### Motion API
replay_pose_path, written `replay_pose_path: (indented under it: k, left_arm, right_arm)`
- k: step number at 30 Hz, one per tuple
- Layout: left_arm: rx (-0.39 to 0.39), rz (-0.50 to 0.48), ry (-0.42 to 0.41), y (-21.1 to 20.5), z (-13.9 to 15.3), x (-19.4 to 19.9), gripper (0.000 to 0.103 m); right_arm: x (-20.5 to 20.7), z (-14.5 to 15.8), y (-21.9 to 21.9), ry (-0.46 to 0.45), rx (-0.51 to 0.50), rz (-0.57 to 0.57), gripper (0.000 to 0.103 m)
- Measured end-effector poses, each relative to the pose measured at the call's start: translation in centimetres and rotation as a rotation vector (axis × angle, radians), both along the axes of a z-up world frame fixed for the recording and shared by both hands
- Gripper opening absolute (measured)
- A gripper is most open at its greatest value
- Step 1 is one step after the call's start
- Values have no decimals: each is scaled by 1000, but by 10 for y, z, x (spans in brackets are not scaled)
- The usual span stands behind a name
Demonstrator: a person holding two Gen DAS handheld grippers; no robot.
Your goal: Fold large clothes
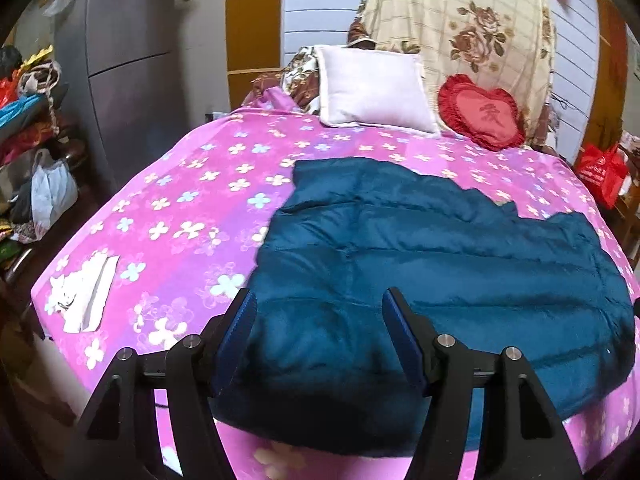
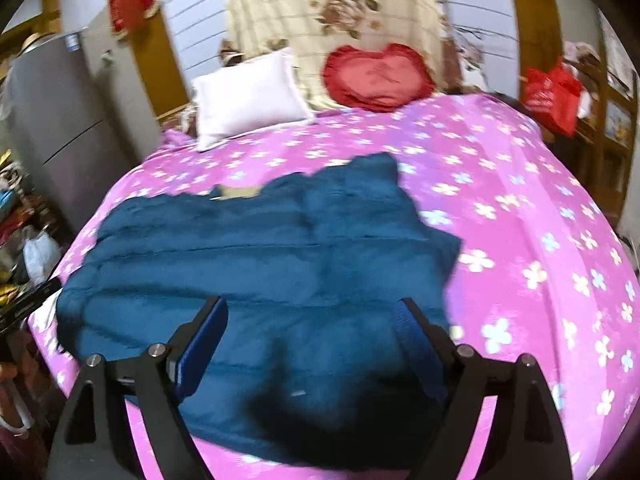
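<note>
A large teal quilted jacket (image 1: 440, 264) lies spread flat on a pink flowered bedspread (image 1: 180, 208). It also shows in the right wrist view (image 2: 256, 256), where the bedspread (image 2: 520, 208) fills the right side. My left gripper (image 1: 320, 300) is open and empty, its jaws wide apart above the jacket's near left edge. My right gripper (image 2: 312, 308) is open and empty, hovering above the jacket's near right part. The right wrist view is blurred.
A white pillow (image 1: 372, 88) and a red heart cushion (image 1: 480, 114) sit at the bed's head, against a floral hanging cloth (image 1: 460, 20). A white folded item (image 1: 84, 296) lies near the bed's left corner. Clutter (image 1: 32, 140) and a grey cabinet (image 1: 128, 60) stand left. A red bag (image 1: 604, 172) hangs right.
</note>
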State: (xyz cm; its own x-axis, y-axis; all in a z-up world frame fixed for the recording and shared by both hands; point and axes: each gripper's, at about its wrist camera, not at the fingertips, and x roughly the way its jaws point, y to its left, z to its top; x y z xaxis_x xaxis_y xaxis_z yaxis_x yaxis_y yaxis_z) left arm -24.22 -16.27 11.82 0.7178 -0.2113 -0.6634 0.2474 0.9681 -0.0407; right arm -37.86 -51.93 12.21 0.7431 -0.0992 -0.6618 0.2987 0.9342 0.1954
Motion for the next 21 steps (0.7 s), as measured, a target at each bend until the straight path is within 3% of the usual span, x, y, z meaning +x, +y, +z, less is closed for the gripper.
replay_pose_path:
  k: [9,12,21]
  left_arm:
    - [24,-7,5,-24,-8,-26,46]
    - [76,8,-23,-32,-12,-35,46]
    - [83,-30,-60,-48,-14,-53,46]
  right_arm:
    - [7,-14,60,-26,60,85,92]
    - [9,-21,72,-15,29,80,92]
    - [9,-30,90,-6,4,66,94]
